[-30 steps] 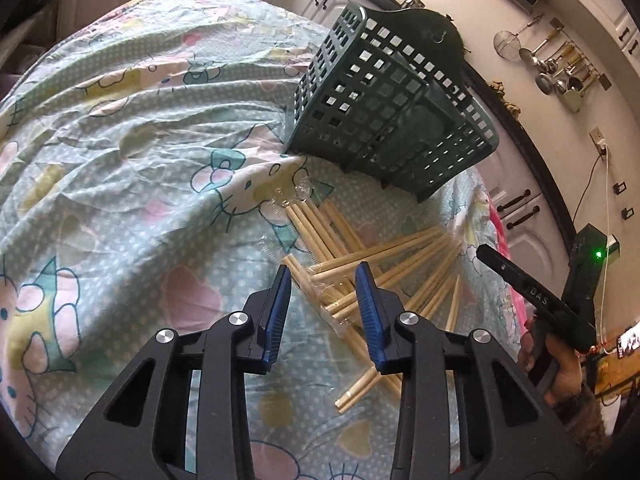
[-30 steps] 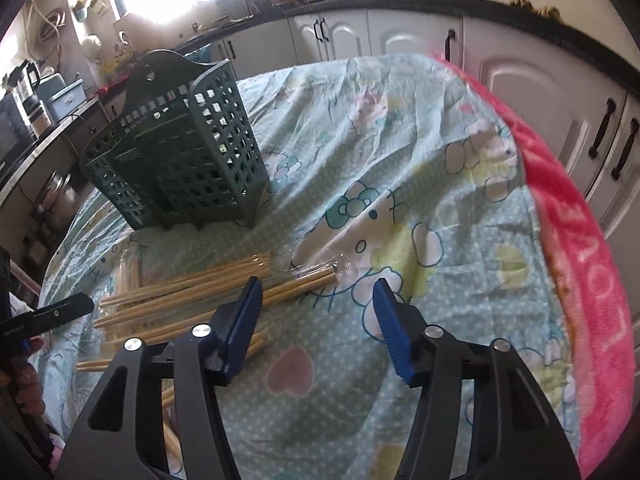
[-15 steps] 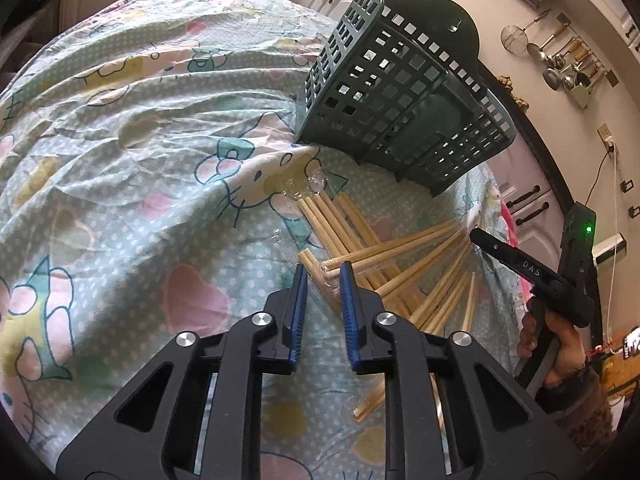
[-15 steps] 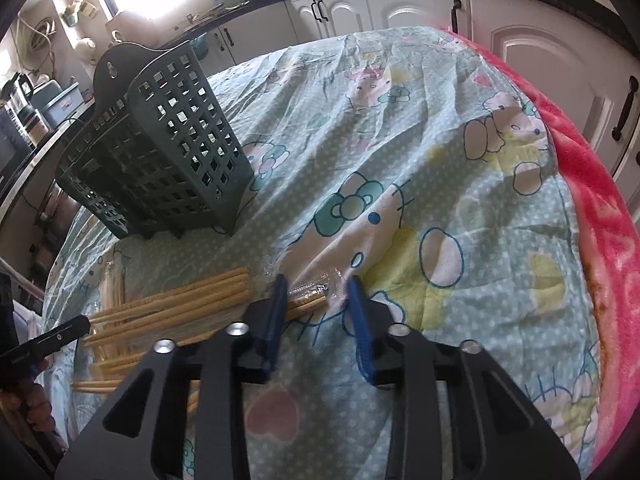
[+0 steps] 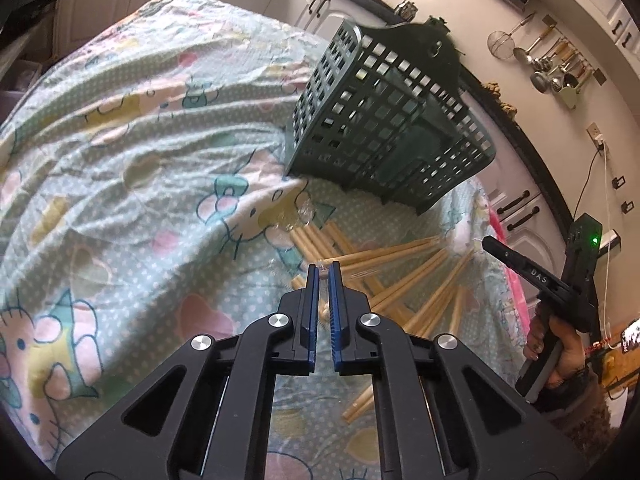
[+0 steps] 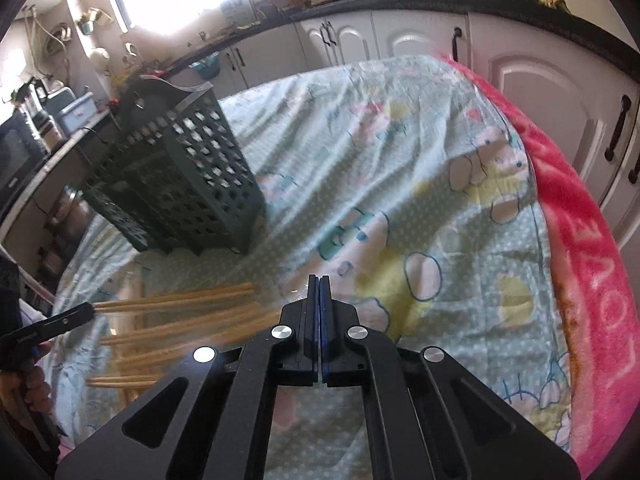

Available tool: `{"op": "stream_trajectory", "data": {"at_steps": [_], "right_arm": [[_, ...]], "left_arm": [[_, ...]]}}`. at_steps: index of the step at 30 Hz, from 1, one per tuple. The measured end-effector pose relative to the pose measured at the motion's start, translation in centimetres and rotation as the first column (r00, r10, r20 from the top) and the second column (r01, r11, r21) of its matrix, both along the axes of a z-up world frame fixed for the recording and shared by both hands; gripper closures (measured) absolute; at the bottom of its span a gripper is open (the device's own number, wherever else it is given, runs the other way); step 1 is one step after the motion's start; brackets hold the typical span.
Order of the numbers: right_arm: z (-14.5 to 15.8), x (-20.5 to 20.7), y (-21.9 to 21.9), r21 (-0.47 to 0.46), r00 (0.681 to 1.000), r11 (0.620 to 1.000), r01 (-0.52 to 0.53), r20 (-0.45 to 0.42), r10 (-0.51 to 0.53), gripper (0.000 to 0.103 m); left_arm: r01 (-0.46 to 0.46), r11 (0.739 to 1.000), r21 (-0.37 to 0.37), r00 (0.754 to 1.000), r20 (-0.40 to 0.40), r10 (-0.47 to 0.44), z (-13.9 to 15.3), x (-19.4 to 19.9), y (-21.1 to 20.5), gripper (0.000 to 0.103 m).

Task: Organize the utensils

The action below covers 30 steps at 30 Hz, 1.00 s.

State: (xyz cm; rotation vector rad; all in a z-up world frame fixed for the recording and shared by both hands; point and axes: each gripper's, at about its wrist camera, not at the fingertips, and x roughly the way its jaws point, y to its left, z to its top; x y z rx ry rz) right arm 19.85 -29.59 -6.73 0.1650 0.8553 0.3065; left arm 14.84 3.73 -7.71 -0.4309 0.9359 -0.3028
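1. A pale green cloth with cartoon cats [image 5: 140, 160] covers the table. A fuzzy pink blanket [image 6: 580, 240] shows along one edge of it.
2. A dark green plastic basket with square holes [image 5: 384, 120] stands on the cloth.
3. A bunch of long, pale wooden chopsticks [image 5: 400, 256] lies flat on the cloth, just in front of the basket. They point many ways and cross over each other. None of them is in the basket.
4. Some crinkly clear plastic wrap [image 5: 296, 216] lies at the ends of the sticks nearest the basket.
5. The left gripper [image 5: 323, 270] has black arms and blue pads. It points down at the near ends of the sticks. Its jaws have just been closing, and only a thin slit is left between the pads. A shiny bit of clear plastic shows right at the tips. I cannot tell if it is pinched there.
6. The right gripper [image 6: 319, 280] points down at the cloth beside the other ends of the sticks. Its jaws have just been closing too, and the pads now press flat together. This view is blurry, so I cannot tell if anything thin is caught between them.
7. A hand [image 5: 560, 344] holds the right gripper by its handle, off to the side of the sticks.
8. White cupboards [image 6: 532, 80] stand behind the table.
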Motion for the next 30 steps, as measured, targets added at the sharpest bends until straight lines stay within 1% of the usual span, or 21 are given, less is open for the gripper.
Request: {"op": "stream_trajectory", "data": {"at_steps": [3, 9, 16, 21, 26, 30], "right_arm": [[1.1, -0.4, 0.6, -0.022, 0.999, 1.000, -0.019, 0.029, 0.019, 0.102], [2.5, -0.7, 1.4, -0.020, 0.997, 0.999, -0.045, 0.055, 0.046, 0.102], [7.0, -1.8, 2.9, -0.008, 0.982, 0.994, -0.111, 0.156, 0.111, 0.102], [10.7, -2.9, 4.6, -0.006, 0.958, 0.985, -0.172, 0.233, 0.168, 0.102], [14.4, -3.9, 6.5, -0.021, 0.924, 0.973, -0.229, 0.311, 0.224, 0.102], [16.7, -4.4, 7.5, -0.020, 0.902, 0.966, -0.259, 0.352, 0.250, 0.102]], "left_arm": [[0.003, 1.000, 0.002, 1.000, 0.020, -0.003, 0.9, 0.0, -0.1, 0.101], [0.028, 1.000, 0.014, 0.997, 0.074, -0.029, 3.3, -0.1, -0.4, 0.101], [0.062, 0.997, 0.036, 0.985, 0.161, -0.067, 7.3, -0.2, -1.2, 0.101], [0.090, 0.995, 0.040, 0.972, 0.214, -0.096, 9.9, -0.3, -2.0, 0.102], [0.122, 0.991, 0.049, 0.957, 0.260, -0.131, 12.3, -0.2, -2.8, 0.102], [0.139, 0.989, 0.056, 0.943, 0.297, -0.149, 14.0, -0.1, -3.4, 0.103]]}}
